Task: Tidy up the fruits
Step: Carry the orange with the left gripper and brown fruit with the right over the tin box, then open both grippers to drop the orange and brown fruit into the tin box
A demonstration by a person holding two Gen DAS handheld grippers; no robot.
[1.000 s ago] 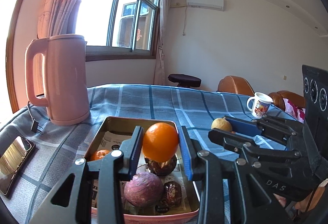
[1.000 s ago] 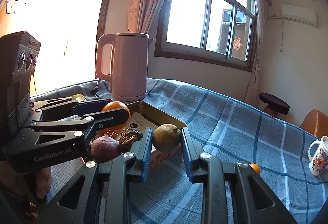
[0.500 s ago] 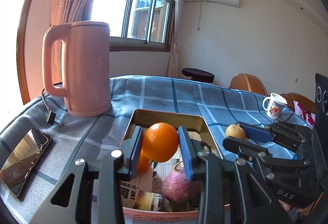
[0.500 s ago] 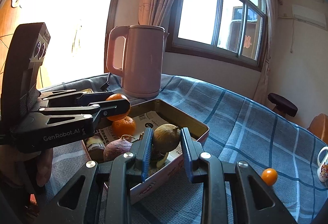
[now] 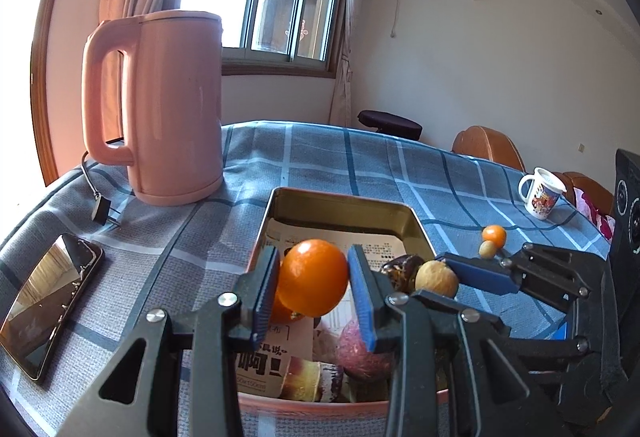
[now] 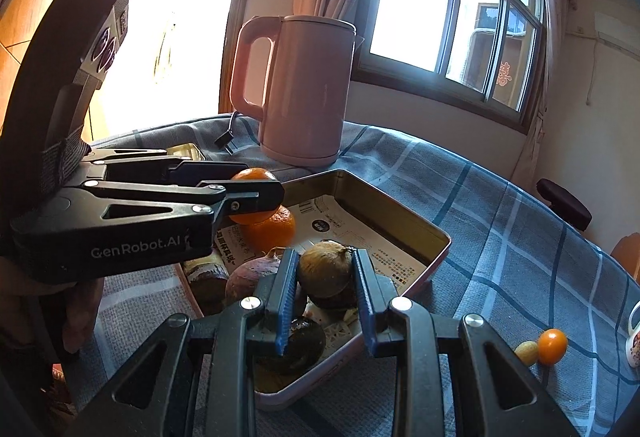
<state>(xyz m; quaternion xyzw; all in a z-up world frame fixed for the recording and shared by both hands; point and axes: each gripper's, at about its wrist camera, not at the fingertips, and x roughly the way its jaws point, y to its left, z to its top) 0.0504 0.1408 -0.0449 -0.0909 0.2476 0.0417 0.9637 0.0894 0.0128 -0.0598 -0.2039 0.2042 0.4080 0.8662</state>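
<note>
Both jaws were pinching fruit over the tin tray (image 5: 344, 203), left gripper (image 5: 314, 287) on an orange (image 5: 312, 277), right gripper (image 6: 326, 277) on a brown fruit (image 6: 325, 269), several pieces already inside, two small fruits (image 6: 544, 349) waiting on the tablecloth (image 6: 500, 237).

The tabletop (image 5: 360, 157), under a blue checked cloth, bears a pink kettle (image 5: 160, 109) far left, a phone (image 5: 44, 301) near left, a metal tray (image 5: 344, 205) mid-table, a mug (image 5: 540, 193) far right, and two small fruits (image 5: 491, 241) touching each other.
</note>
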